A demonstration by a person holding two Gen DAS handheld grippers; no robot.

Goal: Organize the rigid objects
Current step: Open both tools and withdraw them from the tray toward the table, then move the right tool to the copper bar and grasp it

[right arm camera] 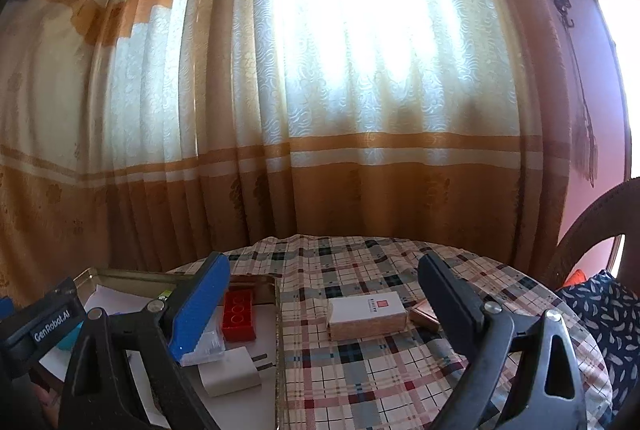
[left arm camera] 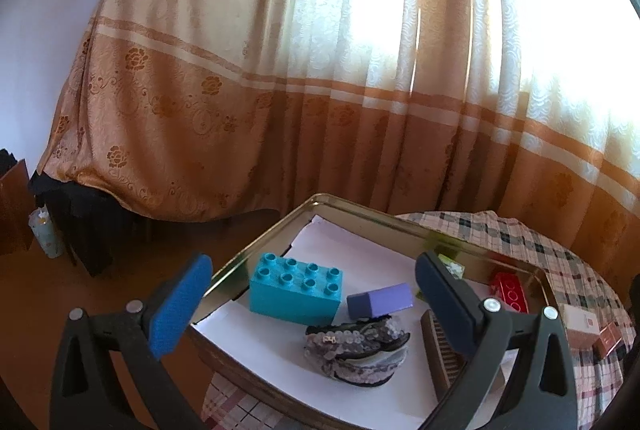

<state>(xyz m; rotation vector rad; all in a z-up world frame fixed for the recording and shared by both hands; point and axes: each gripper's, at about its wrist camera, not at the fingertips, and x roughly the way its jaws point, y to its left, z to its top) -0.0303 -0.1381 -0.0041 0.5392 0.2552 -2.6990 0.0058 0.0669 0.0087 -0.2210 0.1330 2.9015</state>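
on the checked worktop sits a metal tray lined with white paper, holding a turquoise brick, a purple block, a sequinned shoe and a red brick. left gripper hangs over the tray, fingers wide apart and empty. right gripper likewise gapes empty above the cloth, a white box lying beyond it outside the tray.

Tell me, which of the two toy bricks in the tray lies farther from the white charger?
The turquoise brick, beside the purple block. The red brick lies right behind the white charger, near the tray's right wall.
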